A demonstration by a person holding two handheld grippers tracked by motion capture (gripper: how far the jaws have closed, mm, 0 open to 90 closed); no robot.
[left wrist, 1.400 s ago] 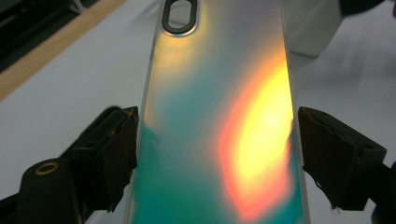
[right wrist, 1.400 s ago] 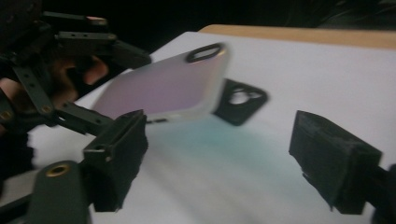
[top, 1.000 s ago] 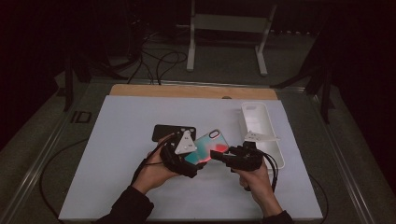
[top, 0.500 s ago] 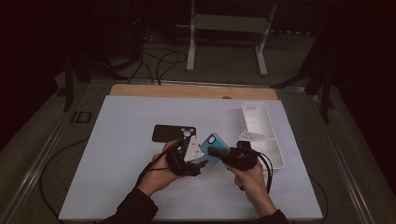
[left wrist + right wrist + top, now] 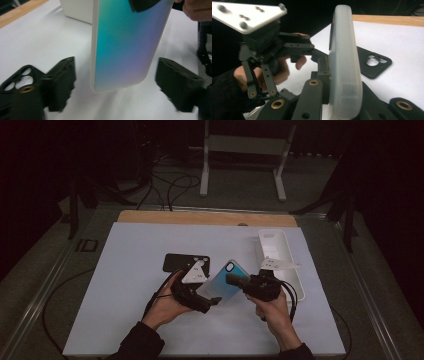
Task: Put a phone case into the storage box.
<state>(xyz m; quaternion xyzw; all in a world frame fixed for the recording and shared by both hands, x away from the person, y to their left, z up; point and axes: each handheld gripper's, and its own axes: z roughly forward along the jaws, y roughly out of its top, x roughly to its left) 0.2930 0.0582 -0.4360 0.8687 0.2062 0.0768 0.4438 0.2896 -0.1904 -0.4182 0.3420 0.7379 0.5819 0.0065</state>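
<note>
Right gripper is clamping tight on the teal-to-purple phone case, holding it up off the white table btwn both hands. Left gripper is sitting w/ jaws spread wide either side of the case's lower end, pads not touching it; they've just been opening. Black phone case is lying flat just behind the left gripper, and a white tray is sitting near the right one.

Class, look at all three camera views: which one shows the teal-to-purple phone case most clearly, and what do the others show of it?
The left gripper view: the phone case shows its whole coloured back, close up. The right gripper view shows it edge-on, a frosted rim clamped in the right claw. The high view shows it small, tilted above the table.
</note>
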